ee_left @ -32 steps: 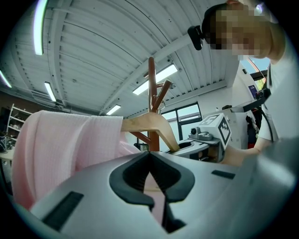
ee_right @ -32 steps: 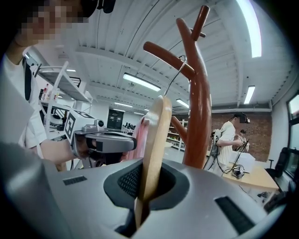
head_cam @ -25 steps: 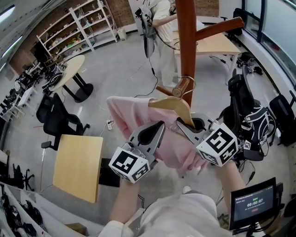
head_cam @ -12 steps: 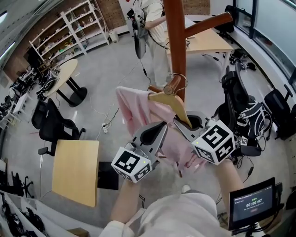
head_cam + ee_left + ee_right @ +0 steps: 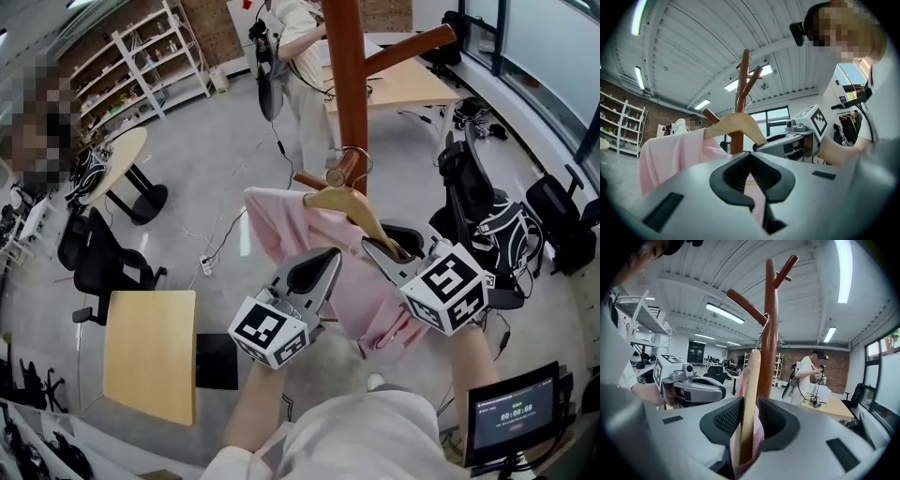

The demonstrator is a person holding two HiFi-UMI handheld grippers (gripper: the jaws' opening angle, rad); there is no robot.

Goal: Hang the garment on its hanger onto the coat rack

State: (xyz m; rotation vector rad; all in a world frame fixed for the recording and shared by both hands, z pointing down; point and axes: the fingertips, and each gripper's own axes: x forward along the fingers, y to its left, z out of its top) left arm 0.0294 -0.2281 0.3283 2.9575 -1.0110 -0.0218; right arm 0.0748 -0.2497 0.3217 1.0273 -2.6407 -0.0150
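The brown coat rack (image 5: 347, 84) stands ahead, one low peg (image 5: 339, 173) pointing toward me. A wooden hanger (image 5: 349, 208) carries a pink garment (image 5: 295, 234); its metal hook (image 5: 357, 157) loops around that peg's end. My right gripper (image 5: 386, 255) is shut on the hanger's right arm, cloth pinched with it. In the right gripper view the hanger (image 5: 750, 394) rises between the jaws to the hook (image 5: 763, 331) by the rack (image 5: 768, 324). My left gripper (image 5: 317, 274) is shut on pink garment fabric (image 5: 670, 154) below the hanger (image 5: 736, 124).
A person (image 5: 300, 56) stands just behind the rack beside a wooden table (image 5: 422, 84). A square table (image 5: 150, 342) and black chair (image 5: 98, 258) lie left. Bags and chairs (image 5: 487, 220) crowd the right. Shelving (image 5: 141, 61) lines the far wall. A timer screen (image 5: 511, 412) sits bottom right.
Both grippers keep their holds. The hanger and garment have edged slightly up toward the rack pole, with the hook staying around the peg's end.
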